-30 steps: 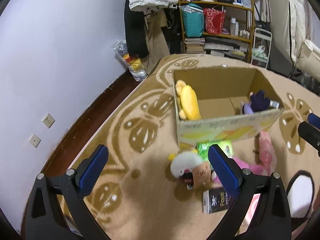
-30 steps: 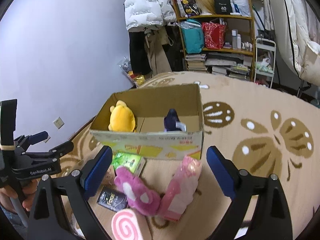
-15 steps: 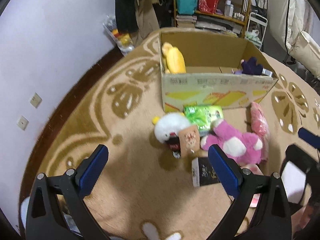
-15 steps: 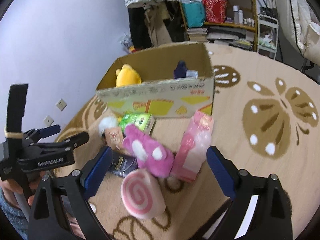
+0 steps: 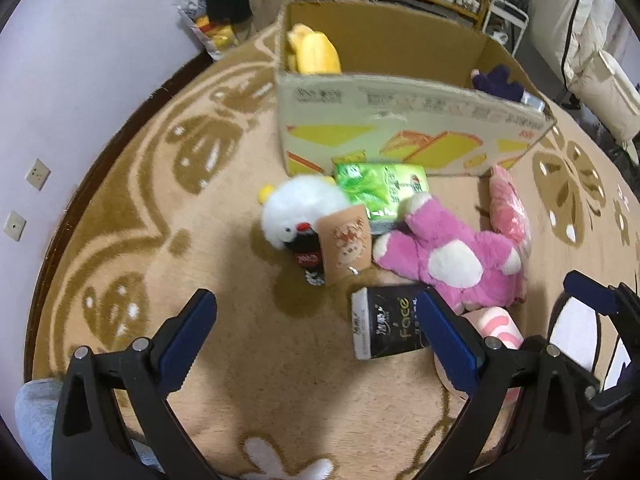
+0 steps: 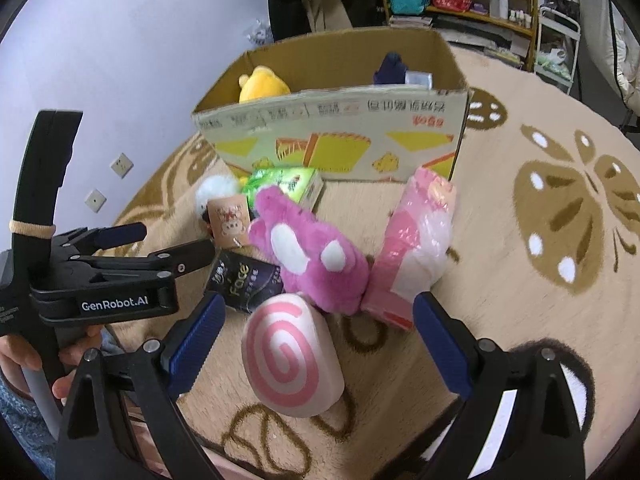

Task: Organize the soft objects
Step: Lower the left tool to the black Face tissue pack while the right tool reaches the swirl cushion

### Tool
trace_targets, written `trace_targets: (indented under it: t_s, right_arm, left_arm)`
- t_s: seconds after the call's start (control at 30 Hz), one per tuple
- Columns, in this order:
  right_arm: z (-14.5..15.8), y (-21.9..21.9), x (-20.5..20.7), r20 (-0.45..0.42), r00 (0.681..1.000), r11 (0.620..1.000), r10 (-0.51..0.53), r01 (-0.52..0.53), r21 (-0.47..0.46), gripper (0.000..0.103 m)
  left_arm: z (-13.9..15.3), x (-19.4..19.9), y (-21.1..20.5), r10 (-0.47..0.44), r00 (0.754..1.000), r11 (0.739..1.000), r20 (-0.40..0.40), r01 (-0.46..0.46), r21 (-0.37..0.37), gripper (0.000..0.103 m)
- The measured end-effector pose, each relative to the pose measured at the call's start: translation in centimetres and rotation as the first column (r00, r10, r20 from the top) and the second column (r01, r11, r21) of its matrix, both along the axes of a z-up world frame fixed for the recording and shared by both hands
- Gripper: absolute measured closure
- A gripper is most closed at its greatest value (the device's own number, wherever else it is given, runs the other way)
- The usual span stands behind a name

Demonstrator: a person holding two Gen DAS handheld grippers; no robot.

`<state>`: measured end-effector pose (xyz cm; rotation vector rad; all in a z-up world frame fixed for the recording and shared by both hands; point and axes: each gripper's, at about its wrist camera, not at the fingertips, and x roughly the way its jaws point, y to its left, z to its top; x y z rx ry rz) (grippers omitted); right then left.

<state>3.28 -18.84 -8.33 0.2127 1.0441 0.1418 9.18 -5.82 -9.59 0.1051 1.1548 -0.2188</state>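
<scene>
Left wrist view shows the cardboard box (image 5: pixel 400 128) only from its printed front wall, so most of its floor is hidden; a yellow plush (image 5: pixel 314 52) pokes above the rim at the box's left end and a dark purple plush (image 5: pixel 496 80) at its right end, both cut off by the wall. Just in front of the box lies a glossy green packet (image 5: pixel 380 192), partly covered by a fluffy white plush (image 5: pixel 298 210) and a small tan card-like pouch (image 5: pixel 344 242); the dark item under that pouch is too blurred to name. Beside them sprawls a shaggy pink plush bear (image 5: pixel 452 264), touching a crinkly pink plastic pack (image 6: pixel 416 240) that leans near the box's right corner. A black tissue pack (image 5: pixel 384 328) sits farther from the box, half hidden by the left gripper (image 5: pixel 316 340) finger.

Right wrist view adds a smooth, rounded swirl cushion (image 6: pixel 290 356) — pink spiral on white — lying farthest from the box, touching the bear. It sits between the spread jaws of the right gripper (image 6: pixel 316 344), untouched. The left jaws are spread too, holding nothing.

The piled rug (image 6: pixel 540 200) lies bare to the right of the box — open room there; left of the box it runs to a wooden floor edge and the wall.
</scene>
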Motion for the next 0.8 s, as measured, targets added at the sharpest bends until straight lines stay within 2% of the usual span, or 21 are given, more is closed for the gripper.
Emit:
trace_targets:
  t_s: [0.17,0.3,0.43,0.6,0.8]
  right_arm:
    - [-1.2,0.2,0.3,-0.048,0.999,1.0,0.017,-0.016,0.009,0.006]
    - [-2.0,0.3,0.6,-0.091,0.995,0.999,0.033,-0.031,0.022,0.013]
    - [-2.6,0.6,0.8,-0.12,0.992,0.998,0.049,-0.046,0.031,0.014]
    - [-3.8,-0.1,1.1,-0.165,0.986,0.997,0.034,-0.021,0.076,0.014]
    - [-4.2,0.4,1.2,-0.189,0.981,0.997,0.051,-0.04,0.06,0.014]
  left_arm:
    - [-1.0,0.2,-0.7,-0.019,0.999,1.0,-0.03,0.02,0.014,0.004]
    - [-1.7,0.5,-1.1,-0.041,0.997,0.999,-0.069,0.04,-0.025,0.004]
    - [-2.5,0.9,-2.1,-0.076,0.992,0.997,-0.101,0.073,-0.034,0.004]
    - [-3.5,1.4,-2.8,-0.094,0.988,0.996,-0.123,0.094,-0.009,0.004]
    - [-4.7,2.2,-4.0,-0.131,0.978,0.991,-0.162,0.131,-0.01,0.004]
